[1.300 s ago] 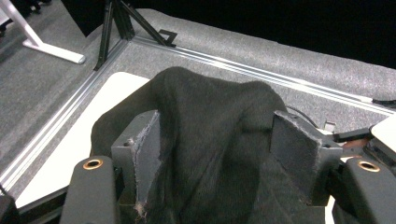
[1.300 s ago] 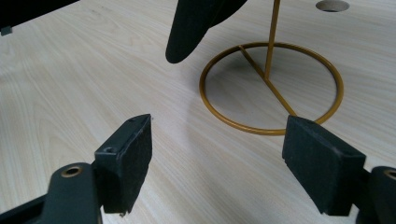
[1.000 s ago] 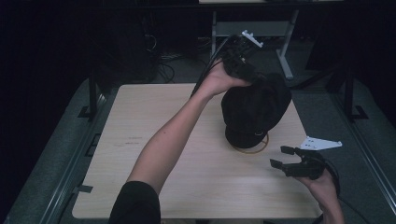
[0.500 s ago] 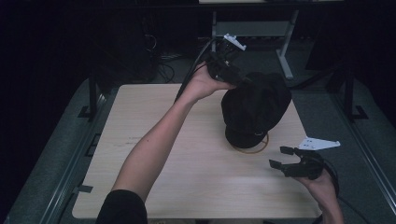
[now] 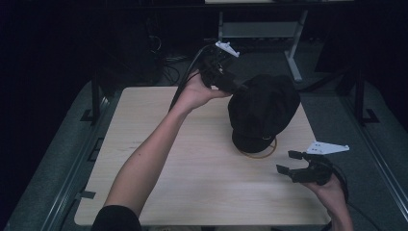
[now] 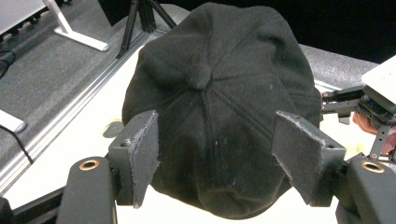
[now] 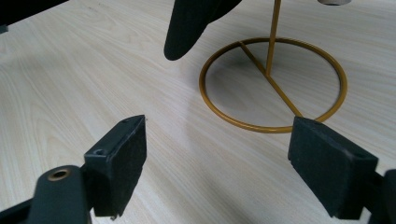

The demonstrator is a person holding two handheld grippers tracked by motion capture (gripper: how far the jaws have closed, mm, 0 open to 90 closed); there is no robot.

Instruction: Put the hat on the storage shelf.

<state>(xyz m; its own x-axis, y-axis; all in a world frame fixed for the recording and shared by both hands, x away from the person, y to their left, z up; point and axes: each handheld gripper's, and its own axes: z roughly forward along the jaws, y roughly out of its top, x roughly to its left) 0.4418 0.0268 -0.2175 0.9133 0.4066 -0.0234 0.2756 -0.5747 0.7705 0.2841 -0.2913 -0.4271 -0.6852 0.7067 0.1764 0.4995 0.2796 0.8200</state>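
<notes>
Your left tool [image 5: 226, 83] hangs in the air just behind the cap [image 5: 263, 109], at its far-left side, with your left hand [image 5: 197, 91] wrapped round the handle and the forearm reaching across the counter [image 5: 159, 192]. Seen from above, the tip looks to be at or touching the cap's back edge, though you cannot tell contact from there. In the left gripper view its jaws stand wide apart with nothing between the pads [image 6: 144, 154]; the cap [image 6: 219, 102] lies beyond and between them, crown toward the camera, seams meeting at the top button.

The cap sits on a gold wire stand [image 5: 260, 150], whose round base ring peeks out from under the cap's near edge on the counter. In the right gripper view you see that ring [image 7: 273, 84] lying flat on the wood, a straight spoke across it and a thin upright post rising from it, with the cap's dark brim [image 7: 187, 28] hanging over the ring's left part, clear of the counter.

Your right tool [image 5: 293, 163] is on the near-right side of the cap, low over the counter near its right edge, held by your right hand [image 5: 329, 190]. Its jaws are spread wide and empty, aimed toward the stand's ring, well short of touching it. The pads [image 7: 123, 163] hover above bare wood
</notes>
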